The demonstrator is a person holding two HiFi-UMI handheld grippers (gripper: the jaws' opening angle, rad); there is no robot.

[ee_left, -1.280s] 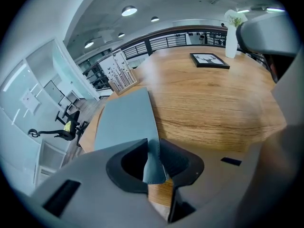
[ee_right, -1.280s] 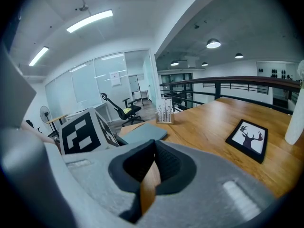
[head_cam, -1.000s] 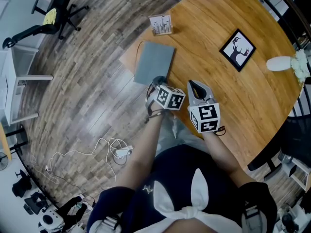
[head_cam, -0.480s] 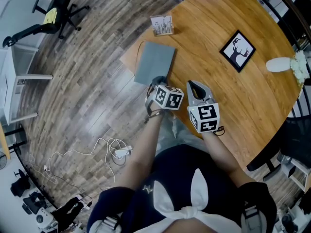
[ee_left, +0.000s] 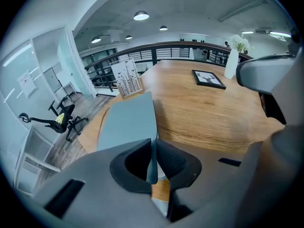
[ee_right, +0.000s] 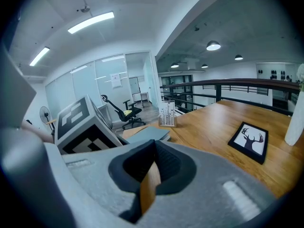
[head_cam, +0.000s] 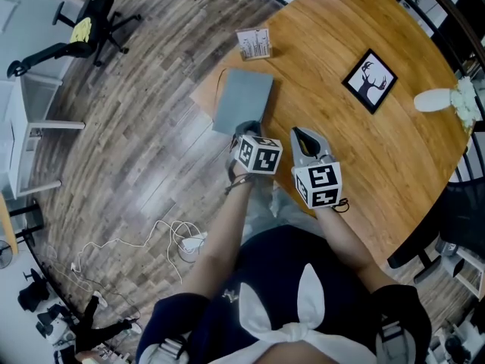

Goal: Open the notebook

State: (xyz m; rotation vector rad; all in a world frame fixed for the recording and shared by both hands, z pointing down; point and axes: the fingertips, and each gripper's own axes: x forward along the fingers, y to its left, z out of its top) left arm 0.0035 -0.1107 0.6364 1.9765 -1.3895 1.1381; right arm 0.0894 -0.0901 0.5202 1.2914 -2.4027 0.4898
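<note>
- Your left gripper [head_cam: 246, 130] sits at the near short edge of the notebook [head_cam: 242, 99]. Its jaws have just been closing and now pinch a thin grey edge there, judged to be the cover.
- The notebook lies flat at the left border of the table [head_cam: 341, 150], its long axis running straight away from those jaws.
- Your right gripper [head_cam: 305, 139] hangs to the right, clear of the notebook, jaws together on nothing.
- Judgement: the lift falls to the left hand. Which long side bears the spine cannot be told.

Near notebook [head_cam: 242, 99] edge under left tool [head_cam: 247, 130]
</note>
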